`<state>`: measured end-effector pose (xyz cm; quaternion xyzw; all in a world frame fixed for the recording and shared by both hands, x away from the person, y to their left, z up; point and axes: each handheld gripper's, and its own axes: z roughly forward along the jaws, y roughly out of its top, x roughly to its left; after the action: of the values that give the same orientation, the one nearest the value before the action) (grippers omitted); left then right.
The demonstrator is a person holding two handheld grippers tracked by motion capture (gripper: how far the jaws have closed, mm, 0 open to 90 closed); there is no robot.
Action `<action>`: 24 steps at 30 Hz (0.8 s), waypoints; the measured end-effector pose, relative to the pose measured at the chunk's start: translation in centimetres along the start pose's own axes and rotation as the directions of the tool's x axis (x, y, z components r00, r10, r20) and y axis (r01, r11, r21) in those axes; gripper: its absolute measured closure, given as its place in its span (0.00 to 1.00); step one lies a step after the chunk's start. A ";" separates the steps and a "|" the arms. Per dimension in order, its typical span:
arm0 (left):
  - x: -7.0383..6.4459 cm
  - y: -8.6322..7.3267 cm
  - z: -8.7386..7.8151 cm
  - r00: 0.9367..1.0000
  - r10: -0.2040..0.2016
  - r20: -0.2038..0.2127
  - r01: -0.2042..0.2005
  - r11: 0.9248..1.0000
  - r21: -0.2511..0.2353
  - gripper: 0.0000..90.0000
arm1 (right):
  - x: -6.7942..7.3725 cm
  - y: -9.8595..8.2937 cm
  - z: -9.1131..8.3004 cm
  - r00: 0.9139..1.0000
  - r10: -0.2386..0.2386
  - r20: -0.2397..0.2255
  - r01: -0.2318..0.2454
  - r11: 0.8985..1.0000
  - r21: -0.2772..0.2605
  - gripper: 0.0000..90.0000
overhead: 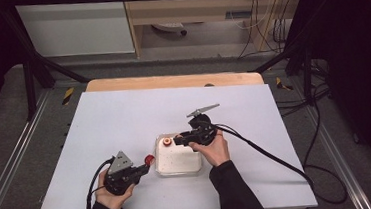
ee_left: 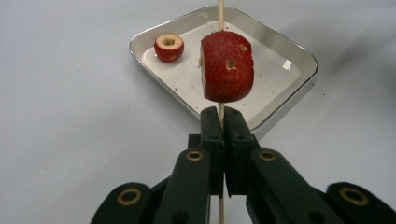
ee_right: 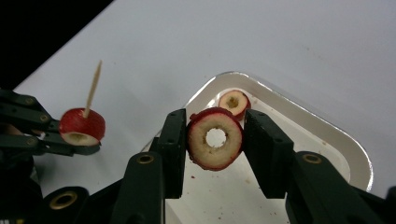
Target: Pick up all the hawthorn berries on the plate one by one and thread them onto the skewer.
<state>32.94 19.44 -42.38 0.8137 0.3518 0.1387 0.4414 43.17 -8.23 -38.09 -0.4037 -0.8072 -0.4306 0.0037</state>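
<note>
The left hand-held gripper point(ee_left: 219, 123) is shut tight on a thin wooden stick point(ee_left: 220, 9) with one red fruit piece point(ee_left: 227, 66) already on it, just above its jaws. The right hand-held gripper point(ee_right: 212, 140) squeezes a fruit ring point(ee_right: 215, 138) between its jaws, over the white tray point(ee_right: 345, 135). Next, I think, line up the ring's hole with the stick's tip and push slowly and straight. Squeeze gently so it won't break.

The skewer point(ee_left: 221, 9) runs off the frame's top edge, its tip cut off.
</note>
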 end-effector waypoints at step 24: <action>-1.6 0.5 -0.4 0.997 -0.072 0.000 0.072 0.996 -0.057 0.98 | 0.7 -3.4 -1.0 0.966 0.167 -0.196 -0.246 0.824 -0.510 0.68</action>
<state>31.83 18.39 -41.65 0.7873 0.3774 0.1336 0.4688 40.13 -9.51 -39.60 -0.4424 -0.6057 -0.6613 -0.0035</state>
